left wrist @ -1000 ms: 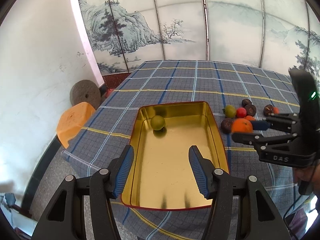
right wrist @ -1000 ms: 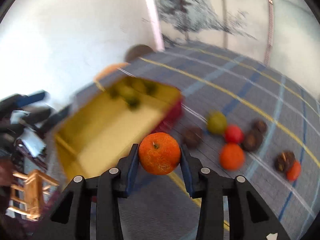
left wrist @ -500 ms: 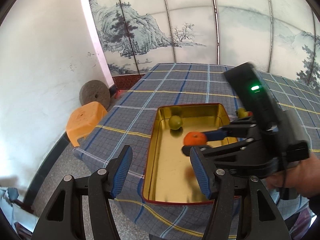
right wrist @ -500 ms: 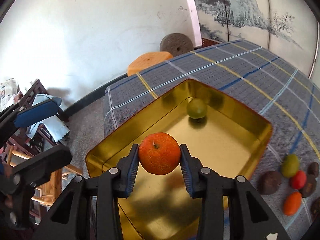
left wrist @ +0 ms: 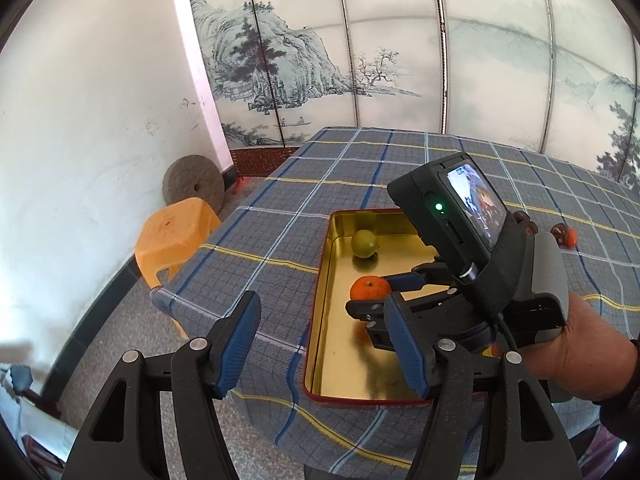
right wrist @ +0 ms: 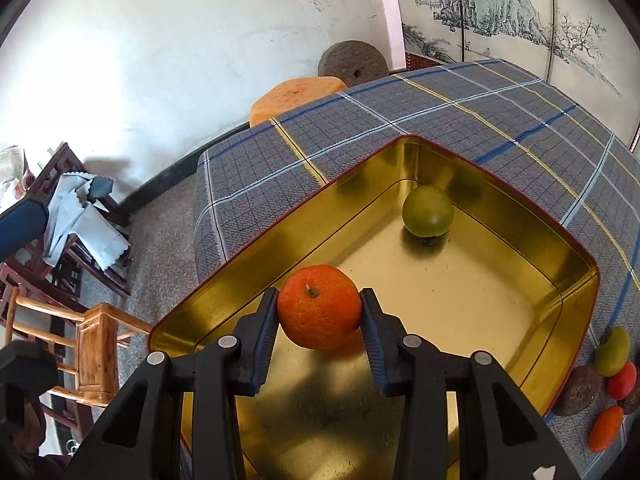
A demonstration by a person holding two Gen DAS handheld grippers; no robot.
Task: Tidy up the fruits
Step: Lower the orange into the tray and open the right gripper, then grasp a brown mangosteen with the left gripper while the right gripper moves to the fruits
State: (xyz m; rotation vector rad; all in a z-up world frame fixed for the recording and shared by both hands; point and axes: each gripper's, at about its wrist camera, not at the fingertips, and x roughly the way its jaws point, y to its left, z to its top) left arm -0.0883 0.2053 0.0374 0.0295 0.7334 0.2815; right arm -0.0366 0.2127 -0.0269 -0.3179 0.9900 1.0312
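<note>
One painted screen, far wall; red seal and small characters at its top, too small to read.
One table, checked cloth in grey, blue and yellow.
One gold tin, red outside, near the cloth's left edge.
One orange stool and one round stone, left of the table on the floor.
Two wooden chairs, one draped with a white cloth.
Two grippers: left gripper, fingers spread wide, grasping nothing; right gripper, clenched on one orange held above the tin's floor.
One green fruit, inside the tin, far corner.
Loose fruit right of the tin: one green, one red, one small orange, at least two brown.
</note>
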